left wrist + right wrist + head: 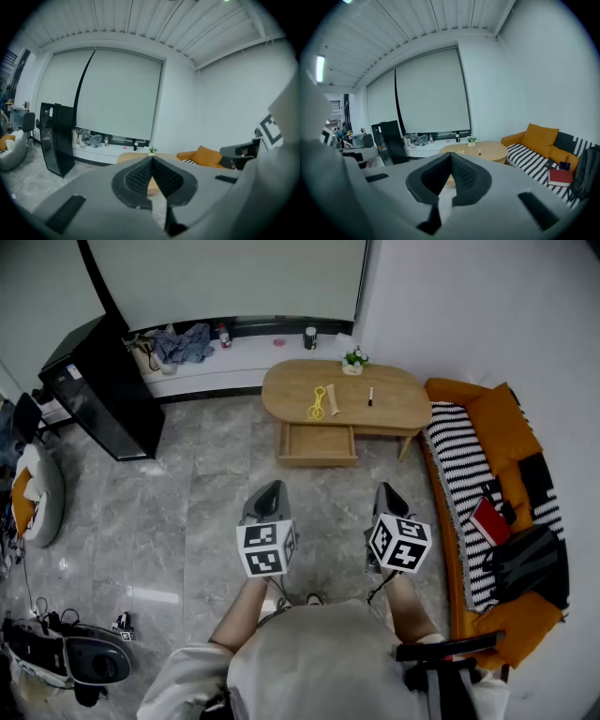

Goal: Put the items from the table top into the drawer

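An oval wooden coffee table (398, 409) stands across the room, with its drawer (319, 444) pulled open at the front. On the top lie a yellow looped item (318, 402), a short tan stick (333, 407) and a black pen (370, 397). My left gripper (272, 491) and right gripper (388, 493) hang side by side over the floor, well short of the table. Both are shut with nothing between the pads. The left gripper view has its gripper (152, 159) covering most of the table (127, 158). Beyond the right gripper (451, 155), the table (490, 149) and pen (479, 152) show.
A small potted plant (353, 360) sits at the table's far edge. An orange sofa (497, 427) with a striped throw runs along the right. A black cabinet (108, 390) stands at the left, and a low white ledge (244, 352) with clutter lines the far wall. Grey tiled floor lies between me and the table.
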